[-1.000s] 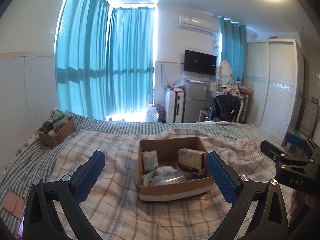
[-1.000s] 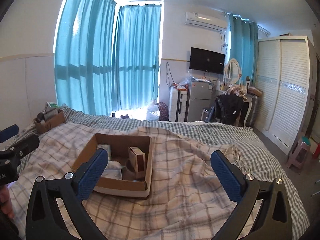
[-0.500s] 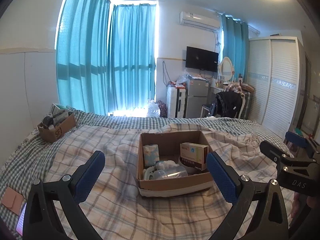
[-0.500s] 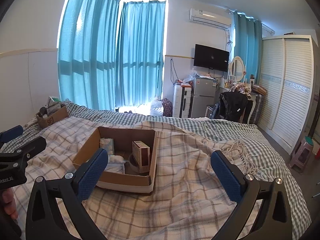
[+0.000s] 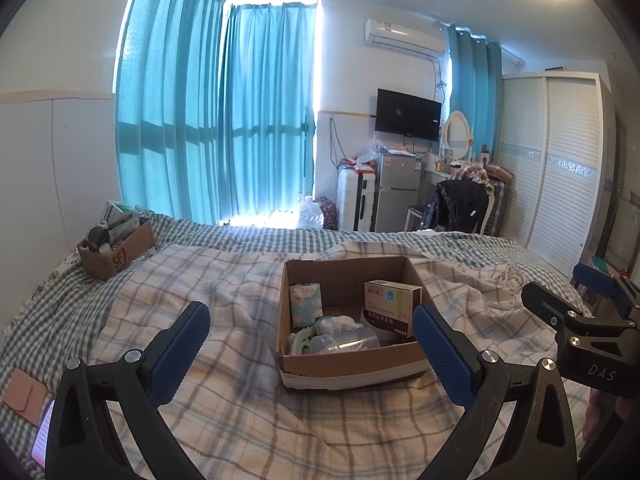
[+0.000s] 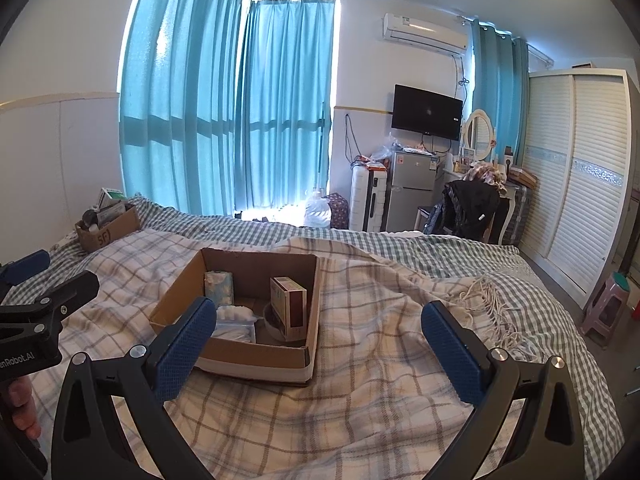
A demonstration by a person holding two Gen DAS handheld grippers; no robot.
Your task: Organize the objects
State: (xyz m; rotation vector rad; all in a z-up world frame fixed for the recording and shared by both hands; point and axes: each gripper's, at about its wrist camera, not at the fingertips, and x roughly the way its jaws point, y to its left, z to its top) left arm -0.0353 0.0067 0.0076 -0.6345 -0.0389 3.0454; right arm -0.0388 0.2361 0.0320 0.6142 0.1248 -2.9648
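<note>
Across the bed [image 5: 224,240], a plaid blanket [image 5: 240,312] covers the middle, with green check sheet showing along the far edge and the left side. Open cardboard box [image 5: 352,364] sits near the middle of the blanket, flaps up, white band along its near wall. Smaller box [image 5: 116,252] marked SF sits at the far left corner of the bed, stuffed with odds and ends.

Inside the big box: medicine carton [image 5: 390,308] standing at the right side, tissue pack [image 5: 306,304] upright in the far left corner, clear bottle [image 5: 344,342] lying along the near wall, white crumpled stuff behind it; a round item sits under the carton, hard to tell what.

Left gripper [image 5: 312,344] jaws spread wide, nothing held, above the blanket; the box lies between and just beyond its tips. Right gripper [image 6: 320,340] also spread wide, empty; the box is ahead and left of its centre, its left pad [image 6: 184,348] overlapping the box's near left corner in view. Each gripper shows at the other view's edge. Pink pouch [image 5: 22,390] lies at the near left edge of the bed.
</note>
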